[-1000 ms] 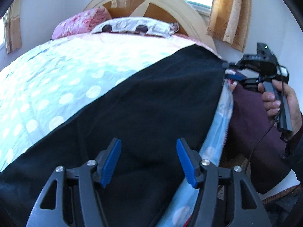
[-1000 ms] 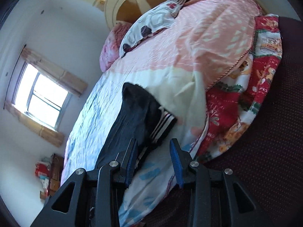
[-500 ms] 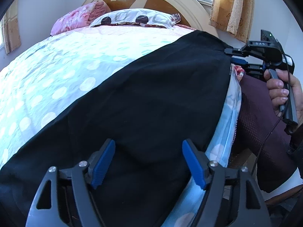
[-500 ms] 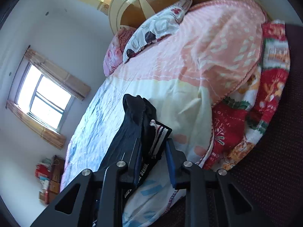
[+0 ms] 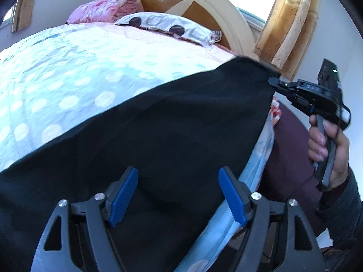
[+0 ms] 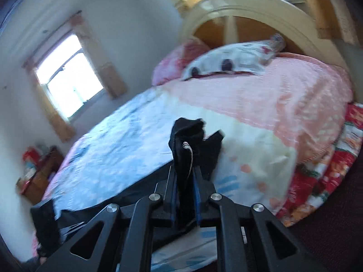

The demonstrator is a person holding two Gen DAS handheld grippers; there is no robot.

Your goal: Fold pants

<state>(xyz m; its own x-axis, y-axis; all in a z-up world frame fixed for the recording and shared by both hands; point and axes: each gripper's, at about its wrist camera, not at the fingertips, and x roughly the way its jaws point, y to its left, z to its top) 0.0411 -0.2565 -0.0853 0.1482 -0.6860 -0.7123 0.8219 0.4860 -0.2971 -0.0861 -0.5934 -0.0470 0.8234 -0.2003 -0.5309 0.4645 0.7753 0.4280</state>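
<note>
The black pants (image 5: 172,131) lie spread across the near right part of the bed, over the blue polka-dot quilt (image 5: 68,86), reaching diagonally toward the far right edge. The left gripper (image 5: 178,195) hovers just above the dark cloth with its blue-padded jaws spread wide, holding nothing. The right gripper (image 6: 185,181) has its jaws closed tight on a bunched corner of the pants (image 6: 188,140), where a white stripe shows, lifted off the covers. Far off, a spotted pillow (image 5: 168,26) and a pink pillow (image 5: 104,9) rest against the arched headboard (image 5: 197,2).
</note>
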